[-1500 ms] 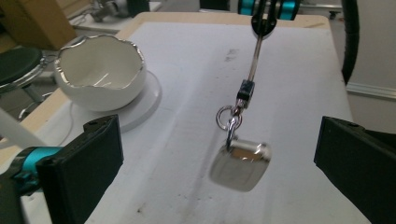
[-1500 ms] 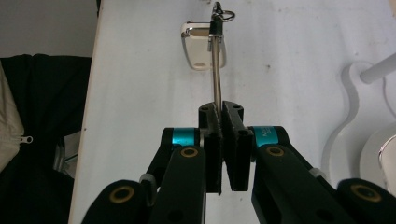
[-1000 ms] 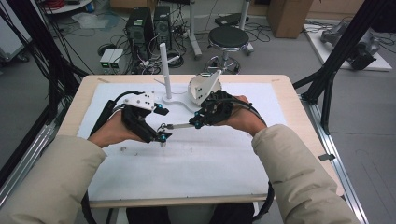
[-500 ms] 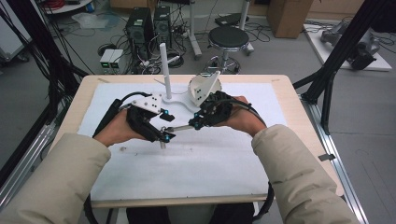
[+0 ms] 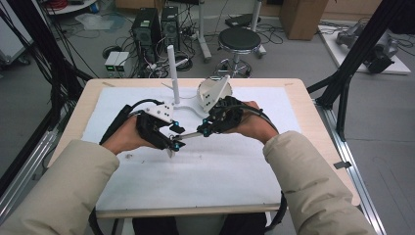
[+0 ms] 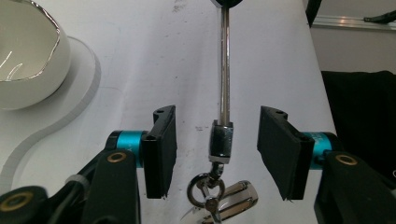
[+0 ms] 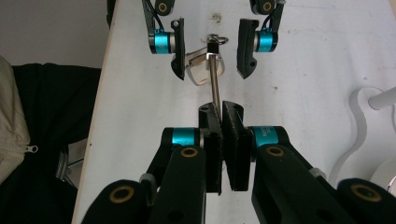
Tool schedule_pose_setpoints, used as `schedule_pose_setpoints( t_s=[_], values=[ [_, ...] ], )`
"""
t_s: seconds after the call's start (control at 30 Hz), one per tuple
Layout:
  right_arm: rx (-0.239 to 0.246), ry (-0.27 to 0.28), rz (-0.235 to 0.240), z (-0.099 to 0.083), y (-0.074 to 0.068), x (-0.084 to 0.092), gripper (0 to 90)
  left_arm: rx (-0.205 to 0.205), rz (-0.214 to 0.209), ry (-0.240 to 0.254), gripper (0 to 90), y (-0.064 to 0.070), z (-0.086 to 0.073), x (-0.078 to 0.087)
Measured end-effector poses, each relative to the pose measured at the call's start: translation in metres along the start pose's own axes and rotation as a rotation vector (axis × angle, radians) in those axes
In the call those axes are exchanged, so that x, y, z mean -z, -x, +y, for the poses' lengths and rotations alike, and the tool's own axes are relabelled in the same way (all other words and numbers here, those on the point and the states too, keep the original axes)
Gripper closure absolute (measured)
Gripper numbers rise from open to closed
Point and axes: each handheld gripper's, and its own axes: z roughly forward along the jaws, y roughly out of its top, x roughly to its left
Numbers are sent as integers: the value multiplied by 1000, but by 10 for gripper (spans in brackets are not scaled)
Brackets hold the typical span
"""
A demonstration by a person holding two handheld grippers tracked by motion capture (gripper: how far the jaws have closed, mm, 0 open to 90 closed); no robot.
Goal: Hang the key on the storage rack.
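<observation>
Right gripper [image 7: 219,116] clamped on a thin metal rod [image 7: 214,77], holding it level above the white mat [image 5: 235,171] so its far end is offered. Left gripper [image 6: 215,154] jaws closing around the rod's swivel end [image 6: 221,142], pads not yet touching. Beyond, white post stand [image 5: 173,73]

Wood table [image 5: 313,127] w/ white sheet [image 5: 225,171] over most of top. On sheet: white stand [image 5: 174,78] w/ upright post, white bowl [image 6: 28,51] beside it, near far edge.
</observation>
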Motion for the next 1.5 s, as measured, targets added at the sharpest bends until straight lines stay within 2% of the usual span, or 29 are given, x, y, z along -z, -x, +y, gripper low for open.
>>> schedule_pose_setpoints(
  t_s=[0.1, 0.17, 0.23, 0.37, 0.7, 0.77, 0.8, 0.87, 0.93, 1.0, 1.03, 1.07, 1.13, 1.17, 1.2, 1.23, 1.27, 1.43, 1.5],
  values=[
    [-1, 0, 1, 0, 0, 0, 876, -9, 0, -8, 575, 0, 1, 0],
    [-5, -1, 1, 0, 0, 0, 876, -8, 2, -11, 581, 0, 1, 0],
    [1, 3, 0, 0, 0, 1, 876, -14, 4, -19, 631, 0, 1, 0],
    [2, 9, 1, 1, 0, 0, 876, -41, 7, -25, 801, 1, 2, -1],
    [-4, 44, 12, -1, 2, 3, 862, -55, -4, -20, 817, 3, 3, 2],
    [2, 65, 8, -1, 2, 3, 789, -48, -4, -17, 818, 2, 3, 4],
    [33, 94, -3, -1, 3, 5, 711, -43, -5, -14, 817, 2, 3, 4],
    [82, 167, -39, -2, 1, 7, 436, -37, -1, -13, 818, 2, 2, 5],
    [61, 219, -83, -3, 2, 7, 204, -39, 0, -20, 817, 1, 2, 6],
    [19, 227, -163, -6, 3, 6, 43, -39, 1, -20, 818, 1, 2, 7],
    [19, 227, -163, -6, 3, 6, 43, -38, -2, -16, 818, 0, 2, 8],
    [-30, 266, -187, -12, 5, 8, 4, -29, 1, -4, 818, 0, 1, 9],
    [-60, 289, -198, -16, 6, 12, 4, -16, -1, 9, 818, -1, 0, 10],
    [-60, 289, -198, -16, 6, 12, 4, -11, -4, 12, 818, -2, 0, 12],
    [-74, 322, -211, -21, 6, 18, 4, -2, 3, 16, 818, -5, -1, 15],
    [-74, 322, -211, -21, 6, 18, 4, -2, 3, 16, 818, -5, -1, 15],
    [-83, 340, -230, -24, 6, 23, 4, 19, 23, 29, 818, -6, -2, 17],
    [-115, 404, -279, -40, 4, 35, 4, 36, 55, 45, 818, -10, -4, 25],
    [-147, 421, -298, -51, 2, 39, 4, 53, 83, 46, 818, -11, -5, 27]
  ],
)
